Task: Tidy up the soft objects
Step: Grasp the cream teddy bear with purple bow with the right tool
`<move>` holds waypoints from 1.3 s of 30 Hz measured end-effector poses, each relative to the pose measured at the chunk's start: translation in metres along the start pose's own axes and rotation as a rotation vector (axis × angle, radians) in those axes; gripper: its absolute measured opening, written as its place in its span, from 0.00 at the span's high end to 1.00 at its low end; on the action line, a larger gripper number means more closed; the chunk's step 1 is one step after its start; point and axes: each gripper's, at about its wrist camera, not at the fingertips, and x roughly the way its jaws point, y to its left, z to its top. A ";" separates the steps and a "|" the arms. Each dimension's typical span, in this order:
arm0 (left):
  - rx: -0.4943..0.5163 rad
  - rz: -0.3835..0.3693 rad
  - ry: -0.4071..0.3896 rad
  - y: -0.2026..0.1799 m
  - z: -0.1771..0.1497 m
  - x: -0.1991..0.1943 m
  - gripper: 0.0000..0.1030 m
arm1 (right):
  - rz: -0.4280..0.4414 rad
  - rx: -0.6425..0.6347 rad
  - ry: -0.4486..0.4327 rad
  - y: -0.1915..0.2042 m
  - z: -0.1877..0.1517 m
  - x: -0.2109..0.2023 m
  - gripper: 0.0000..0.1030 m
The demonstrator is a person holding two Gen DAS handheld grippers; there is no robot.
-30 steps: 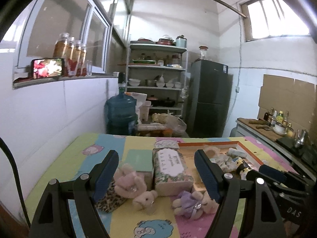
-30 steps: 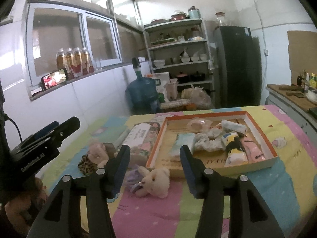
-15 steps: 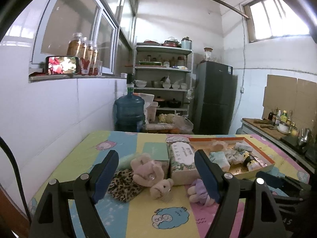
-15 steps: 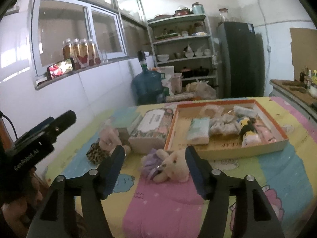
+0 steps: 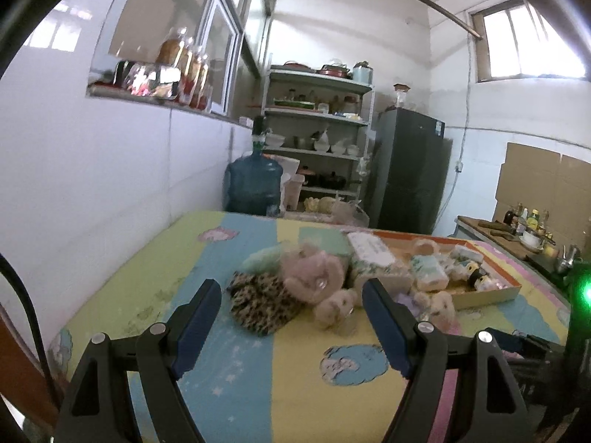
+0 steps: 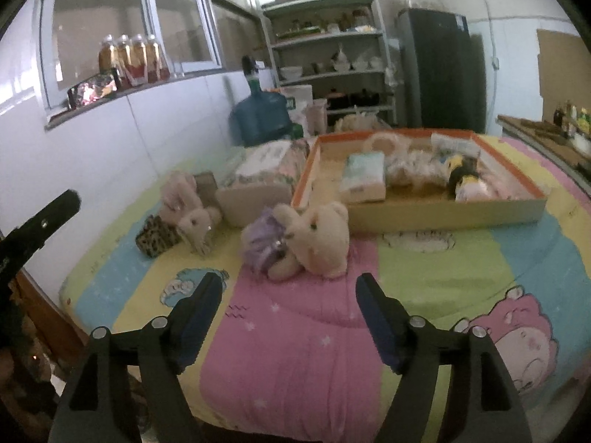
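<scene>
Soft toys lie on a bed with a colourful sheet. A cream teddy bear (image 6: 319, 238) with a purple plush (image 6: 263, 240) lies ahead of my open, empty right gripper (image 6: 288, 295). A pink plush (image 5: 314, 273), a small beige bear (image 5: 336, 304) and a leopard-print pouch (image 5: 264, 301) lie just beyond my open, empty left gripper (image 5: 291, 306). An orange-rimmed cardboard tray (image 6: 443, 210) holds several soft items. A floral tissue pack (image 6: 262, 179) lies left of the tray.
A white tiled wall (image 5: 92, 184) runs along the bed's left side. A blue water jug (image 5: 253, 182), a shelf rack (image 5: 317, 147) and a dark fridge (image 5: 410, 170) stand beyond the bed. The left gripper's body (image 6: 33, 232) shows at the right view's left edge.
Both grippers have pulled back and away from the toys, which now look smaller and farther. Both stay open and empty. The toys have not moved.
</scene>
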 end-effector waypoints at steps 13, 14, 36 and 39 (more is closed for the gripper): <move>-0.021 -0.028 0.078 0.024 -0.031 0.025 0.24 | 0.007 0.061 0.064 -0.017 0.016 0.044 0.26; -0.022 -0.031 0.080 0.024 -0.031 0.027 0.24 | 0.014 0.069 0.070 -0.018 0.017 0.048 0.26; -0.028 -0.154 0.152 0.001 -0.017 0.081 0.24 | 0.128 0.116 0.091 -0.019 0.020 0.060 0.45; -0.025 -0.177 0.183 -0.013 -0.016 0.096 0.24 | 0.154 0.124 0.077 -0.019 0.013 0.050 0.45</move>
